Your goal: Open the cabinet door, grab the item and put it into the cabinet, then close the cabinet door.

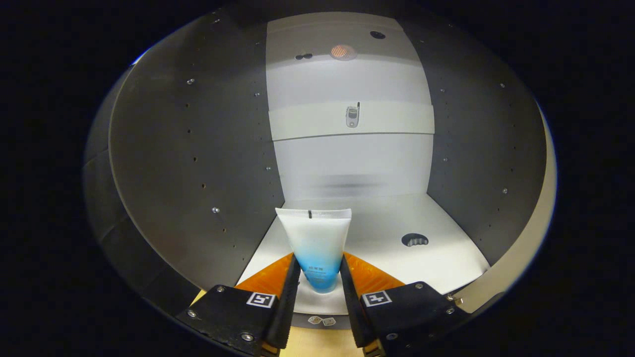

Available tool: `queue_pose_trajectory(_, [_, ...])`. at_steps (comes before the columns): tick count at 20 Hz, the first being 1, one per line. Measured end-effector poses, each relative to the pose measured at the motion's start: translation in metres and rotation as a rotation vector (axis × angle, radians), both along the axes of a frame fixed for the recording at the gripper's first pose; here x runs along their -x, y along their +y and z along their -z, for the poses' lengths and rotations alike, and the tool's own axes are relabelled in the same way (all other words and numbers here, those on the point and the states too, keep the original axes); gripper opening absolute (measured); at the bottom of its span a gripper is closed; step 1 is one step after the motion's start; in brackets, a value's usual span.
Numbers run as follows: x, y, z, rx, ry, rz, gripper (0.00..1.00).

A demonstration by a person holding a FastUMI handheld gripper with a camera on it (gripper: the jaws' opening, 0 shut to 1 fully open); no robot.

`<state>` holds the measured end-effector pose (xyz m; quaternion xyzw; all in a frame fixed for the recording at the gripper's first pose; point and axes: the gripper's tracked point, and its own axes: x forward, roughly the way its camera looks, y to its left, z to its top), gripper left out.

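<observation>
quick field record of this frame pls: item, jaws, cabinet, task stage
item: white-and-blue tube, crimped end up, cap end down
gripper: jaws shut on the tube, one finger on each side
location: tube held inside the cabinet, over its floor
cabinet: door open; dark side walls, pale back panel
floor: has a cutout hole to the tube's right
stage: item in cabinet, not yet released

Print on the white-and-blue plastic tube (pixel 318 248) is too small to read, its sides hidden behind the gripper (pixel 319 270) fingers; a small grey object (pixel 352 117) on the white cabinet (pixel 347 163) back panel stays unidentifiable.
</observation>
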<state>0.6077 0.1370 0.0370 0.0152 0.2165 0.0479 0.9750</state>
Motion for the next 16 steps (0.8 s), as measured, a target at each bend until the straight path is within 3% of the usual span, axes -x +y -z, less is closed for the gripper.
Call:
queue_pose_trajectory(4, [0.002, 0.0, 0.0, 0.023, -0.007, -0.011, 0.56])
queue_pose_trajectory(7, [0.012, -0.006, -0.011, 0.043, -0.047, 0.005, 0.88])
queue_pose_trajectory(8, [0.018, -0.007, -0.016, 0.043, -0.063, 0.009, 0.93])
queue_pose_trajectory(16, [0.103, -0.012, -0.068, 0.04, -0.214, -0.014, 0.94])
